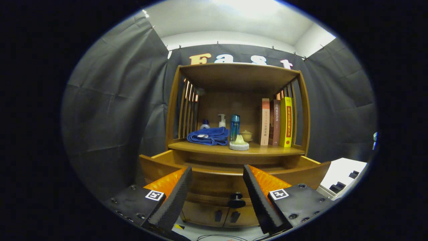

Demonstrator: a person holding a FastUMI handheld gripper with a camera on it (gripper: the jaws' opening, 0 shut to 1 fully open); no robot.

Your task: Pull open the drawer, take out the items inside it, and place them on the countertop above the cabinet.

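A wooden cabinet stands ahead with its drawer [230,174] pulled out toward me. The drawer's dark round knob [236,199] sits low on its front, between my fingers. My gripper [217,174] is open and holds nothing, its fingertips level with the drawer's front rim. The drawer's inside is hidden from this height. On the countertop [267,149] above lie a folded blue cloth [209,136] and a pale round dish with a cone-shaped piece [239,144], with a blue bottle [234,126] just behind it.
At the back of the countertop stand a white pump bottle [222,120], a small blue-capped bottle [205,124] and a small pale bowl [246,135]. Three upright books [277,122] fill its right side. A roof shelf [239,75] covers it. A white table [344,172] stands to the right.
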